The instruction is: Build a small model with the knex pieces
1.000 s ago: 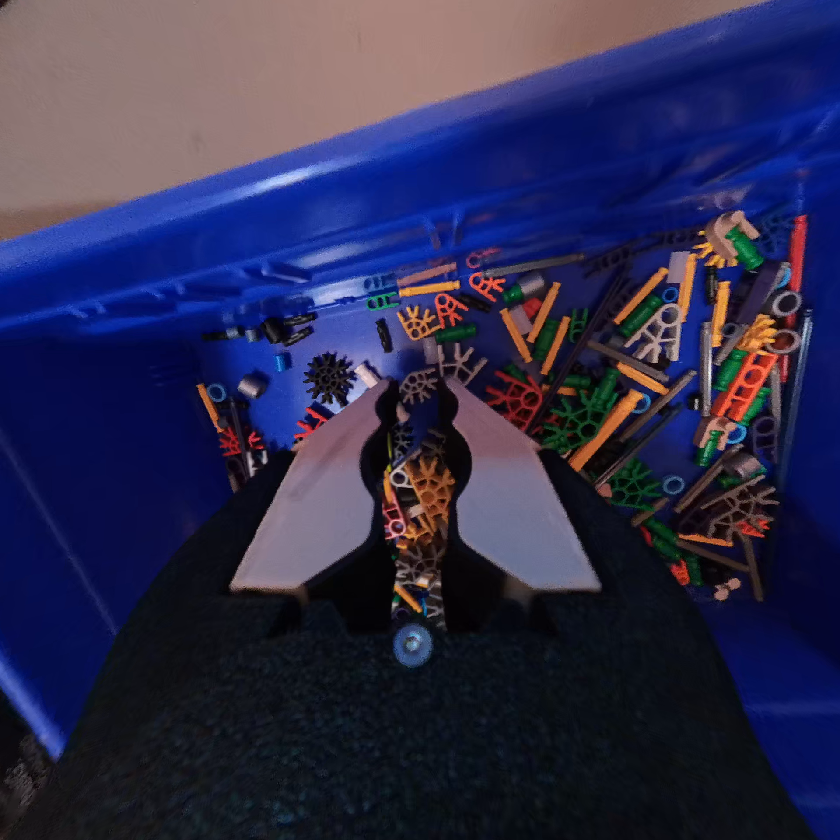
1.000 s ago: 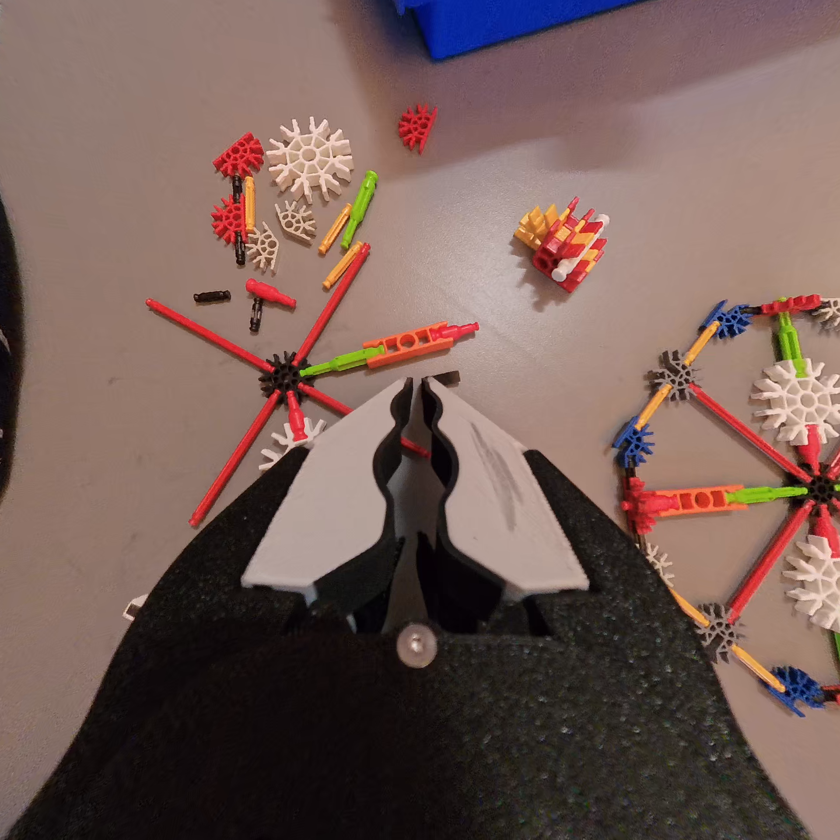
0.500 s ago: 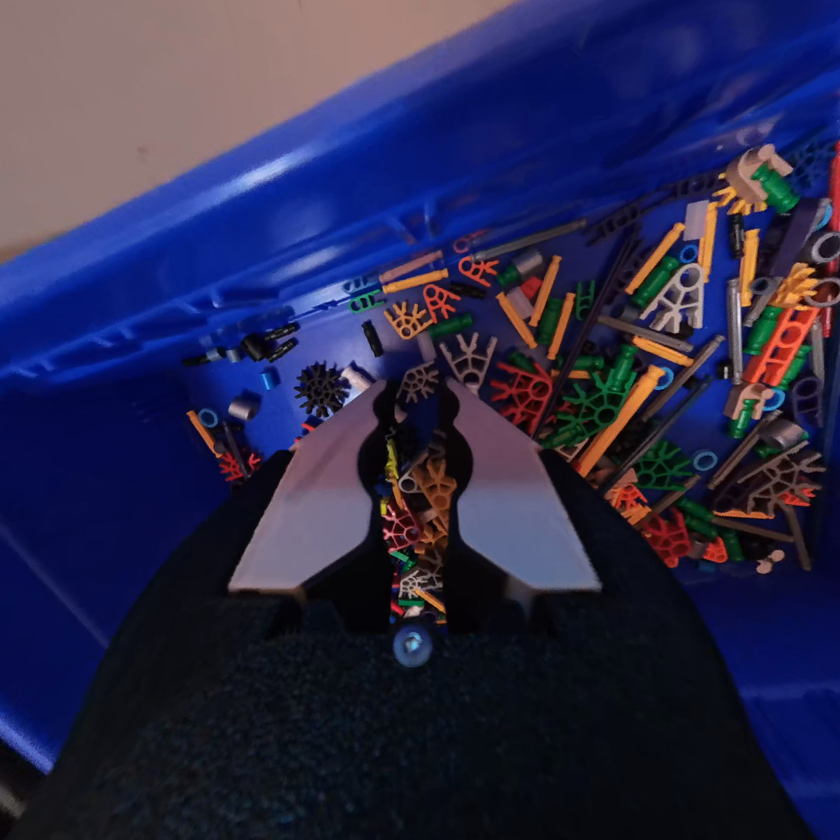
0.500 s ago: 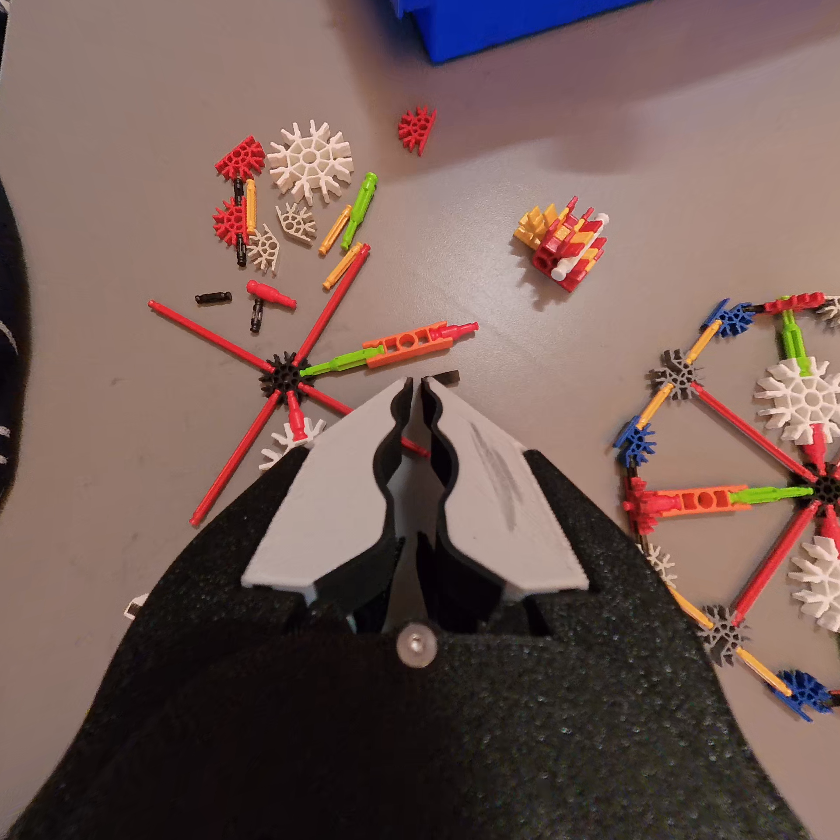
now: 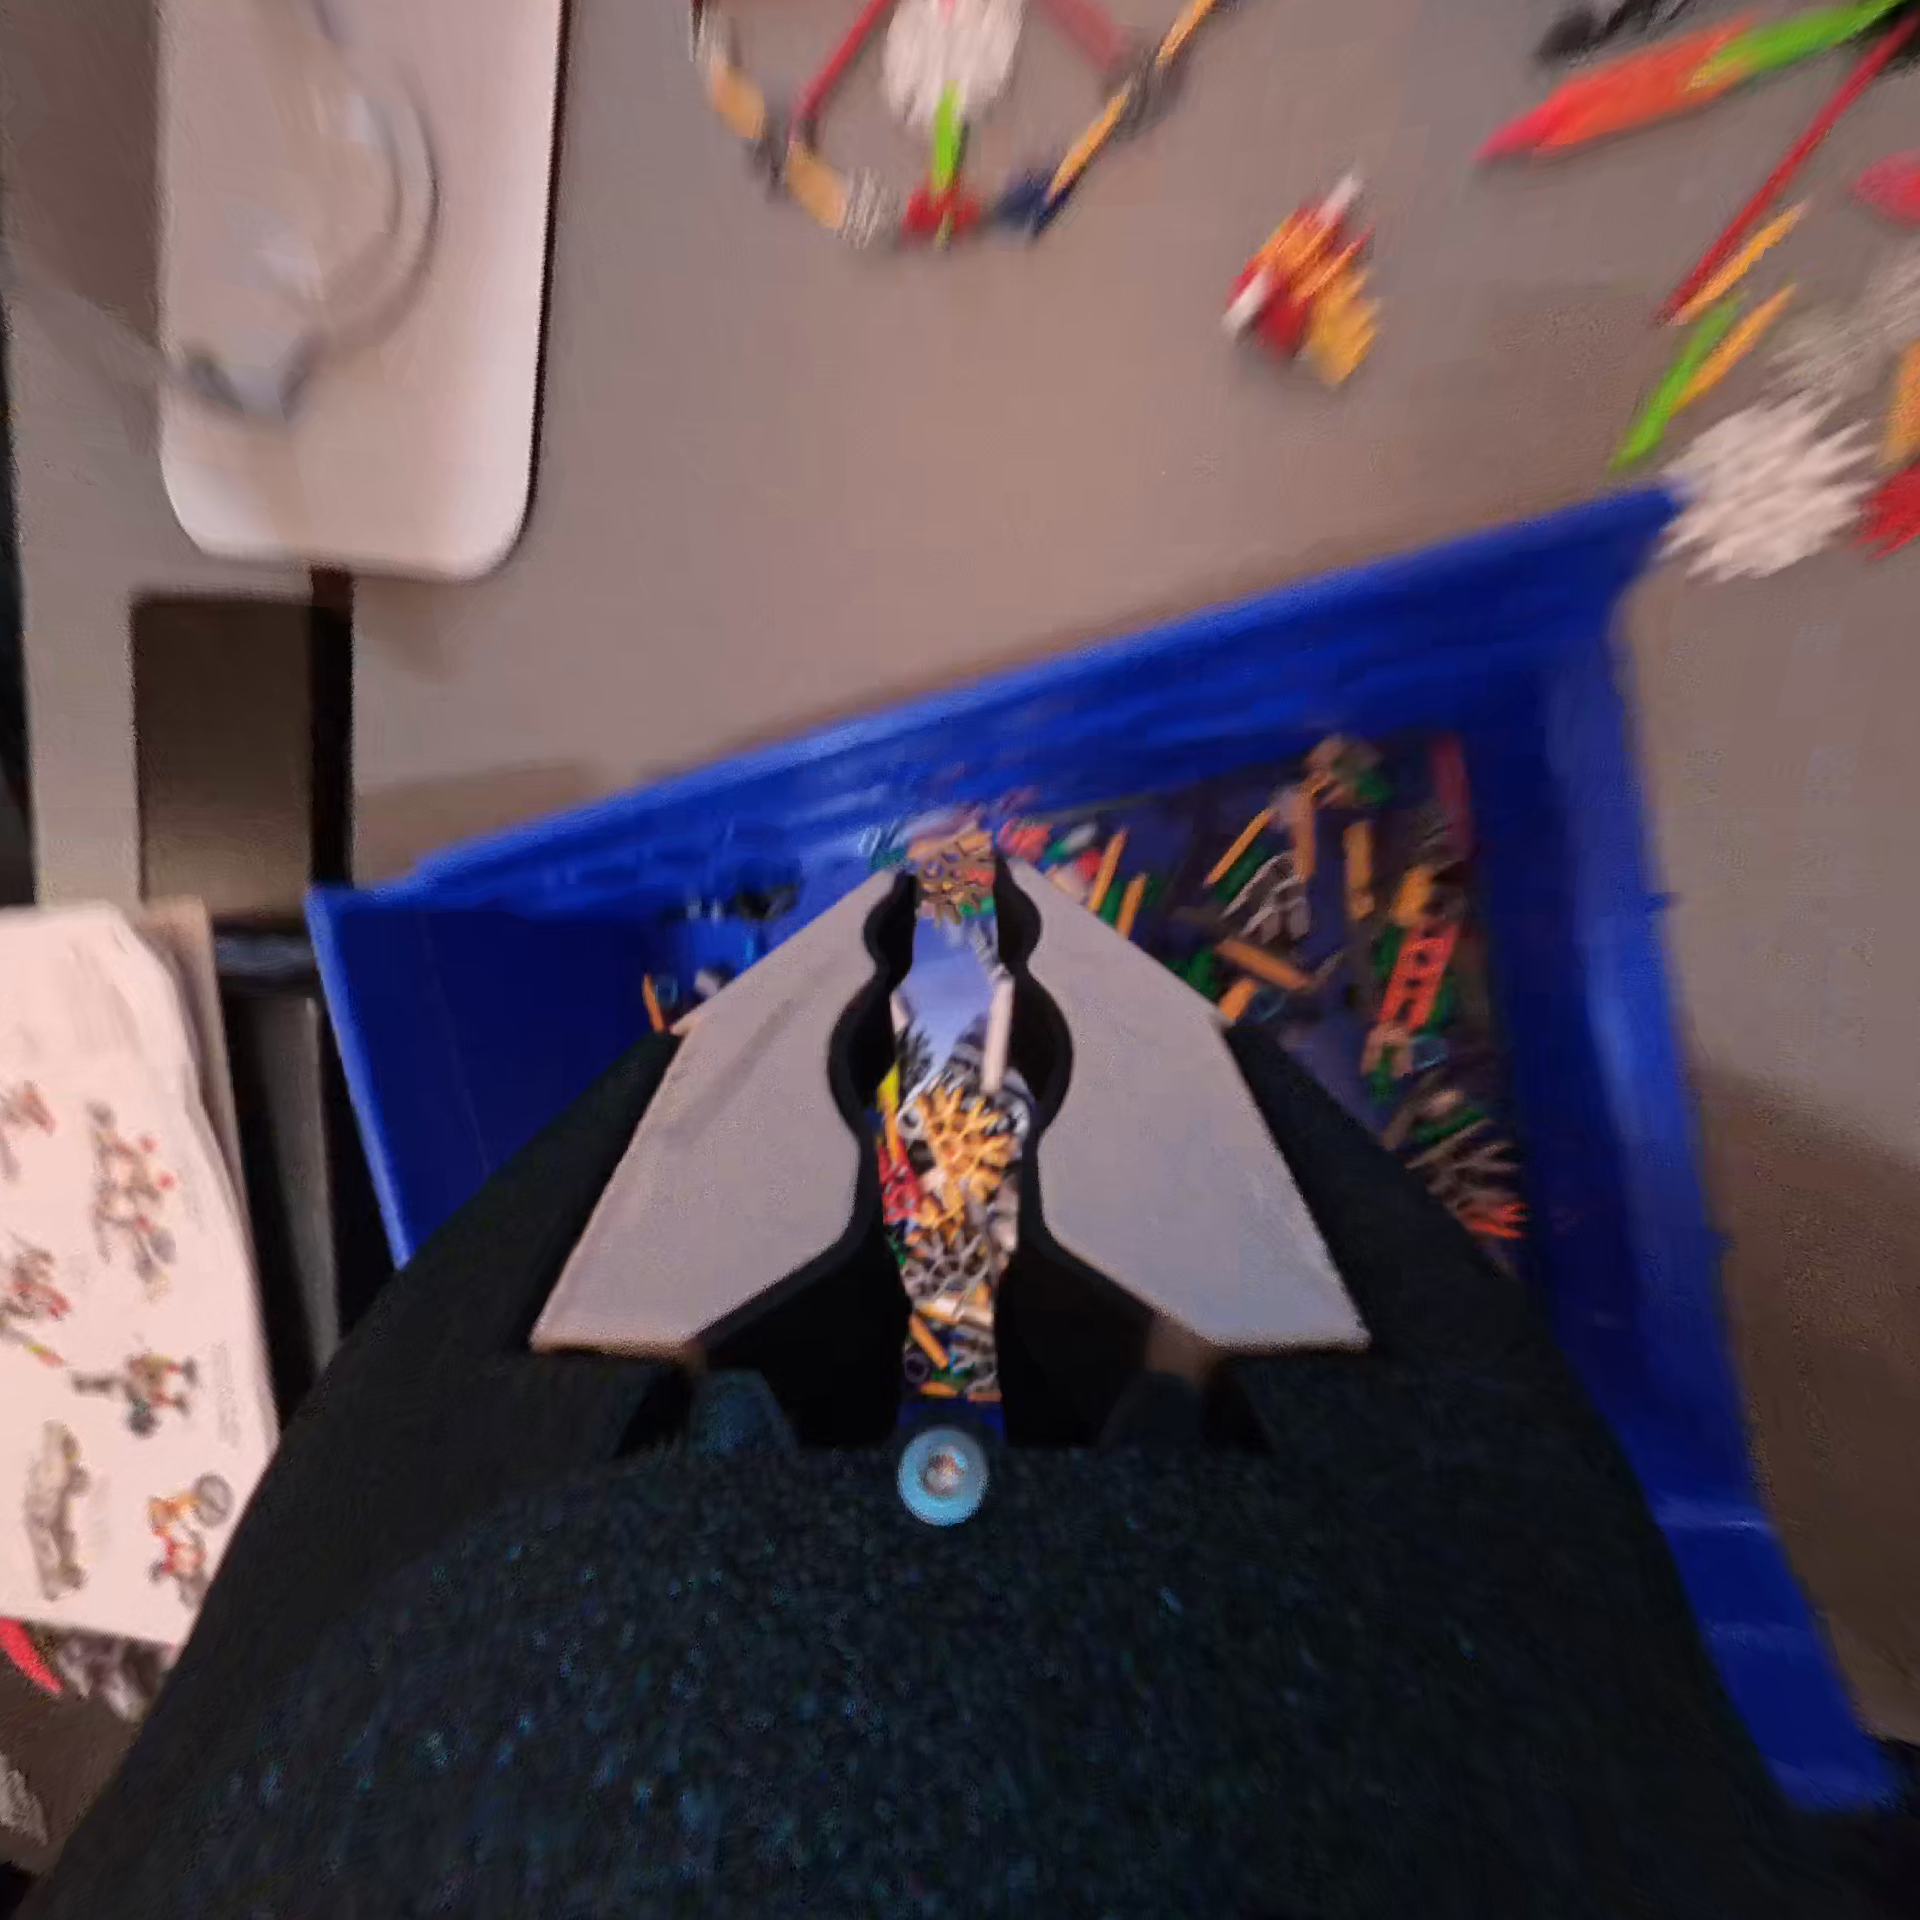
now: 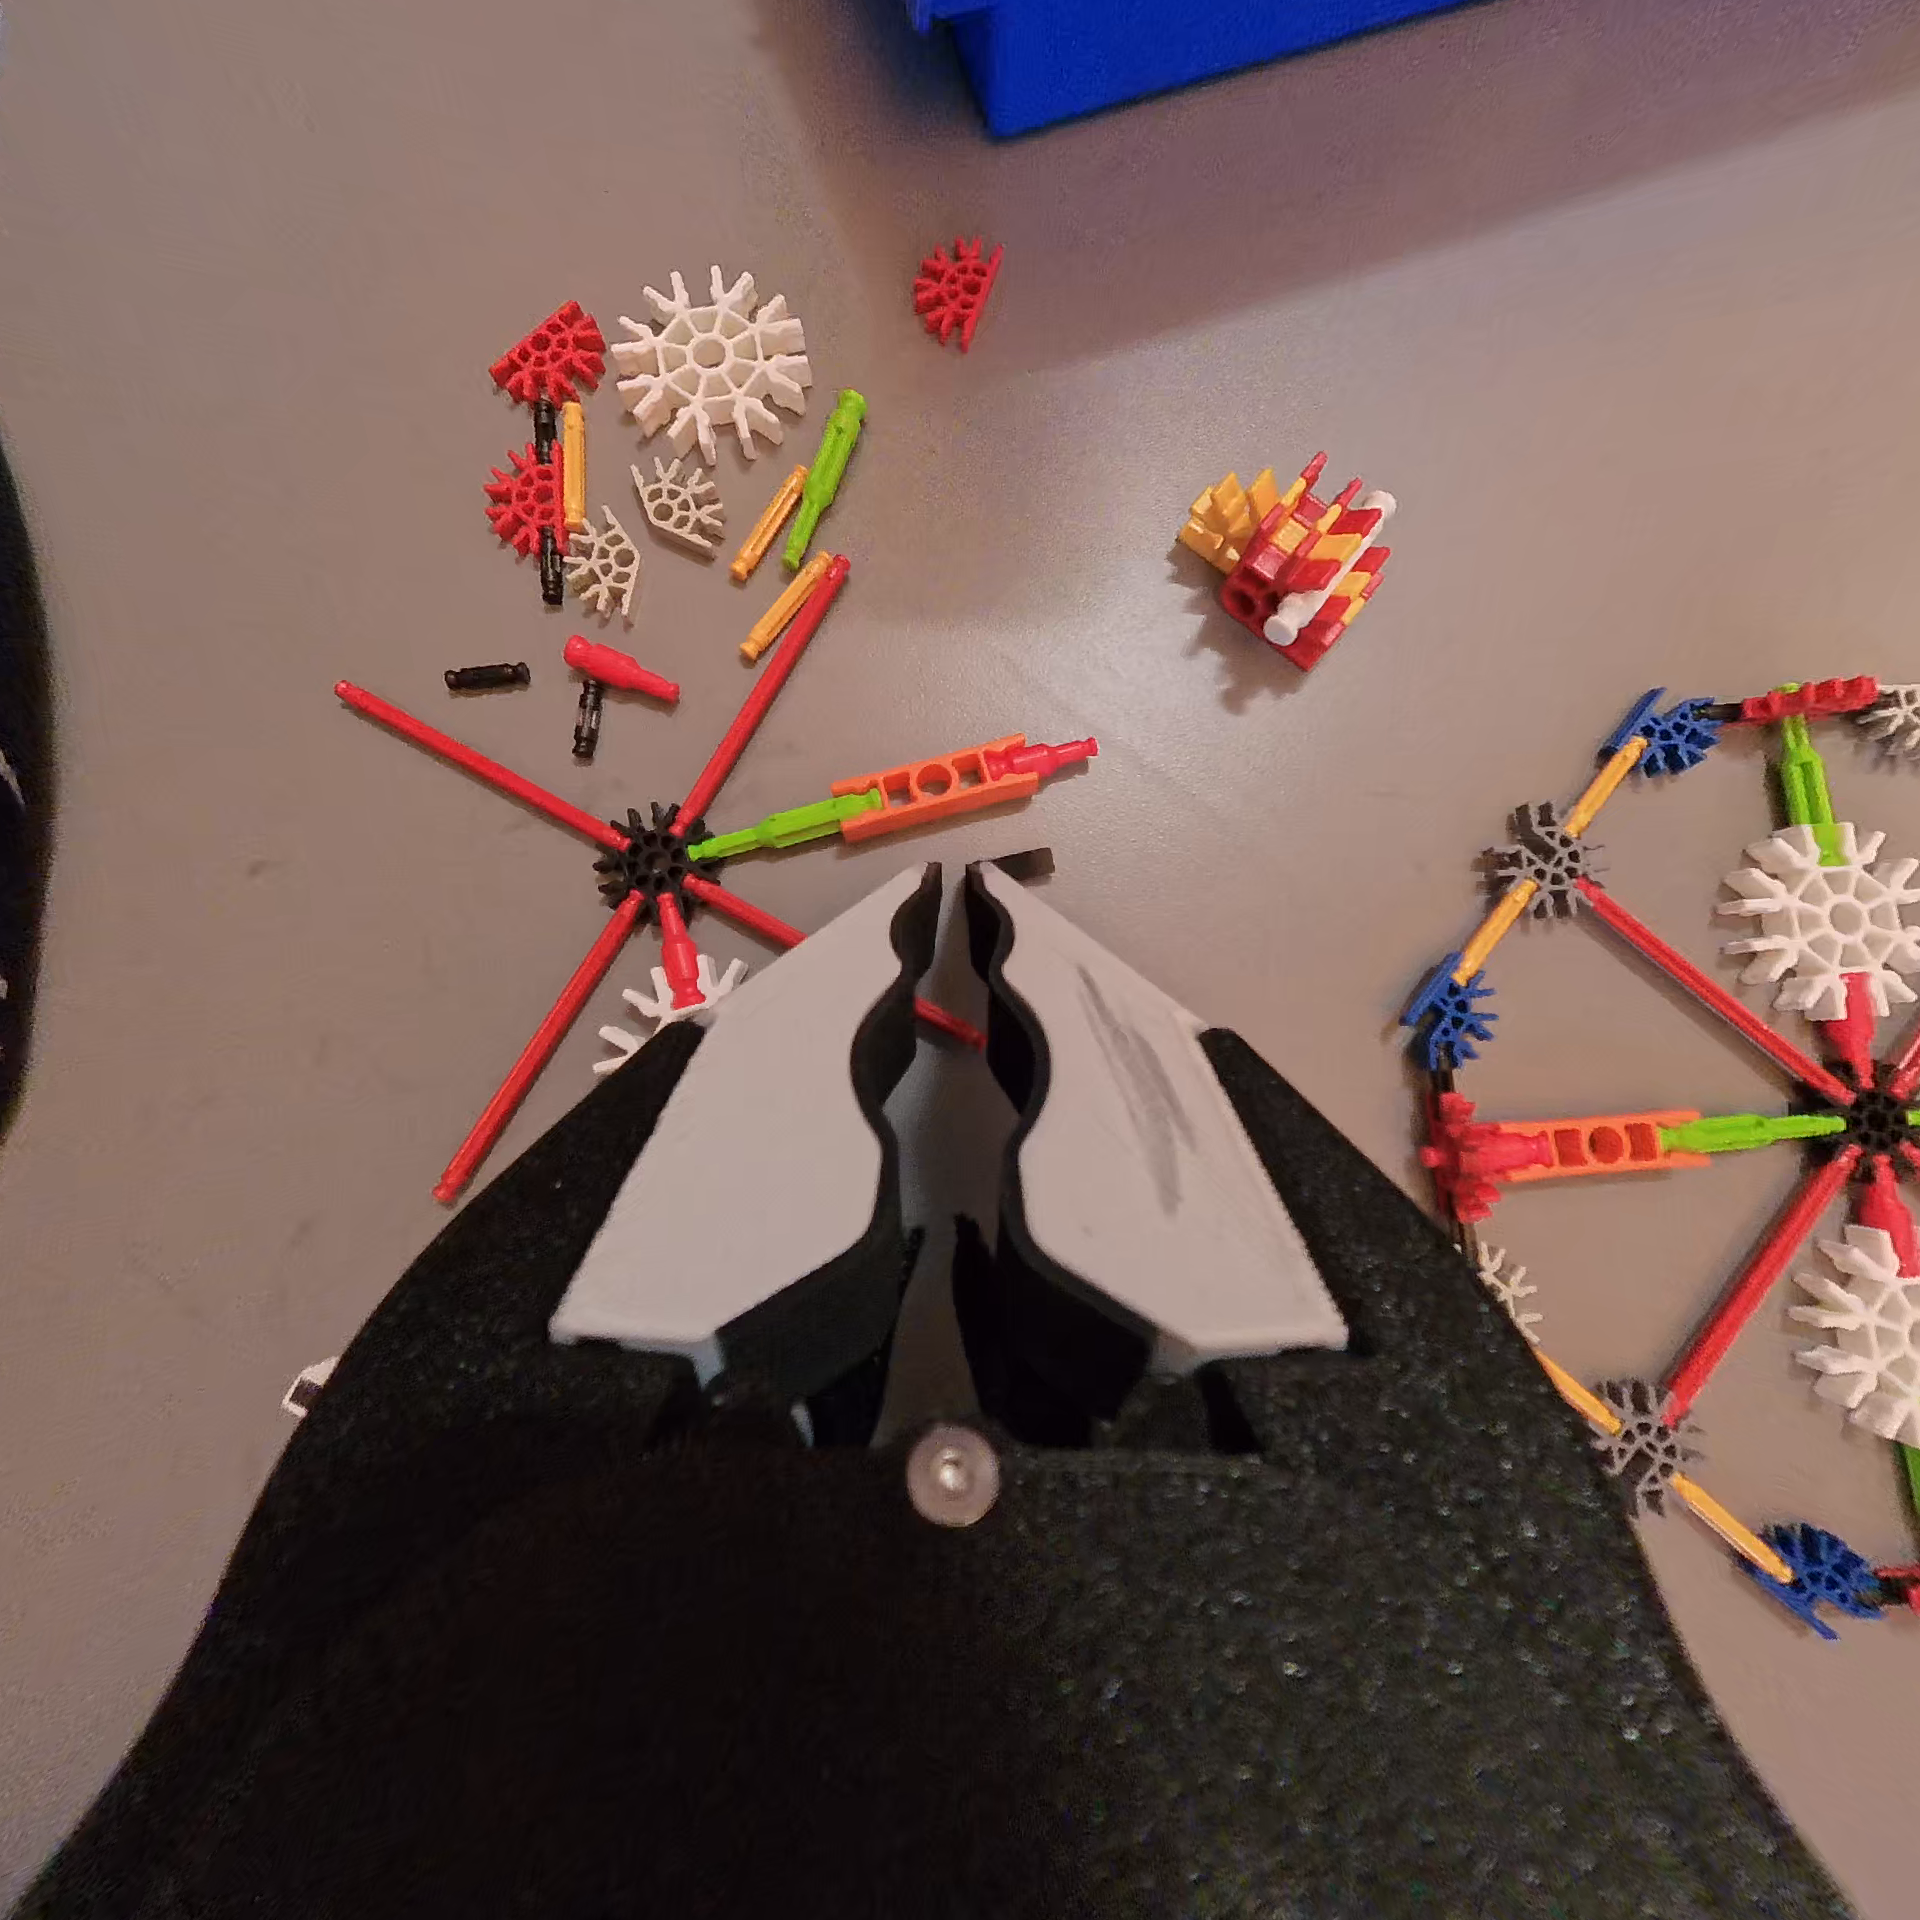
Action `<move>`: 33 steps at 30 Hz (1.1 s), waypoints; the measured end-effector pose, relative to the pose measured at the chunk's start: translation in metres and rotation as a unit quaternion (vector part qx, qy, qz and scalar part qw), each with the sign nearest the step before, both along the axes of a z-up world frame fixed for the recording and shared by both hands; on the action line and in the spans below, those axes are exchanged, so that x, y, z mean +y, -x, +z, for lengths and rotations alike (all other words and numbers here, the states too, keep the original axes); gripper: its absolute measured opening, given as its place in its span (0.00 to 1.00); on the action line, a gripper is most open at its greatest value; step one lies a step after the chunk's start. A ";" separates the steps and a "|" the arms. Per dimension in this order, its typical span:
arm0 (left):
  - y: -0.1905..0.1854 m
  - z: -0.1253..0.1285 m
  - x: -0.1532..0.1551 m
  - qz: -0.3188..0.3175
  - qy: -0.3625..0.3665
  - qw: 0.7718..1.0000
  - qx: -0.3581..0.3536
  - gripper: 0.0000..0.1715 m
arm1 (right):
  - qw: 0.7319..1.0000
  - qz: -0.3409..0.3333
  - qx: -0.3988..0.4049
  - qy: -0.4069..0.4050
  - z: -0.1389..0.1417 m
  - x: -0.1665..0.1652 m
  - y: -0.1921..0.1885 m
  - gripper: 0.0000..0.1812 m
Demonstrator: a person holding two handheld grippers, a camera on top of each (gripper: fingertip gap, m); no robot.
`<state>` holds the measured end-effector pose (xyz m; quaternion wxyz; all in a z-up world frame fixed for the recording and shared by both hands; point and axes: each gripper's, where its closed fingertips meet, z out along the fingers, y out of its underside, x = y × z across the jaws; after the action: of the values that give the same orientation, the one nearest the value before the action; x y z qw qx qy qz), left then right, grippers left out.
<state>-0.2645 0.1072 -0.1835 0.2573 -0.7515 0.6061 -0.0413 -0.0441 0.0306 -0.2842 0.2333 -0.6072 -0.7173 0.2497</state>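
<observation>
My left gripper (image 5: 951, 883) hangs above a blue bin (image 5: 1621, 1039) full of small plastic rods and connectors. Its fingers stand a narrow gap apart, and a small tan-gold connector (image 5: 951, 885) appears pinched between the tips. The view is blurred. My right gripper (image 6: 951, 883) is shut and empty, low over the grey table. Its tips lie just right of a black hub (image 6: 652, 860) with red spokes, a green rod and an orange piece (image 6: 940, 788). A short black piece (image 6: 1031, 860) shows just past the right fingertip.
A finished spoked wheel (image 6: 1818, 1122) lies at the right. A red-yellow clump (image 6: 1294, 561) and loose connectors, including a white snowflake (image 6: 712, 358), lie beyond. The bin's corner (image 6: 1143, 52) shows at the top. A white tray-like object (image 5: 353, 281) and a picture sheet (image 5: 94, 1247) lie left of the bin. Some 25 cm of space lies between my two pairs of fingers.
My left gripper has risen quickly from deep in the bin, so the table beyond now shows, and its fingers stand closer together. The right gripper has stayed put.
</observation>
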 end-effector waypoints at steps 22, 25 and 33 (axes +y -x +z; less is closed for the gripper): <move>-0.161 -0.051 -0.133 -0.179 0.038 0.983 -0.004 0.26 | 1.000 0.001 -0.005 -0.010 0.000 0.000 0.000 0.03; -0.150 -0.023 -0.130 -0.179 0.020 0.983 -0.018 0.23 | 1.000 0.001 -0.005 -0.010 0.000 0.000 0.000 0.03; -0.031 0.032 -0.011 0.040 -0.067 0.995 -0.056 0.12 | 1.000 0.001 -0.004 -0.010 0.000 0.000 0.000 0.03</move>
<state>-0.2331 0.0964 -0.1517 0.3417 -0.7527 0.5618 -0.0326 -0.0444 0.0305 -0.2844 0.2358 -0.6053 -0.7213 0.2403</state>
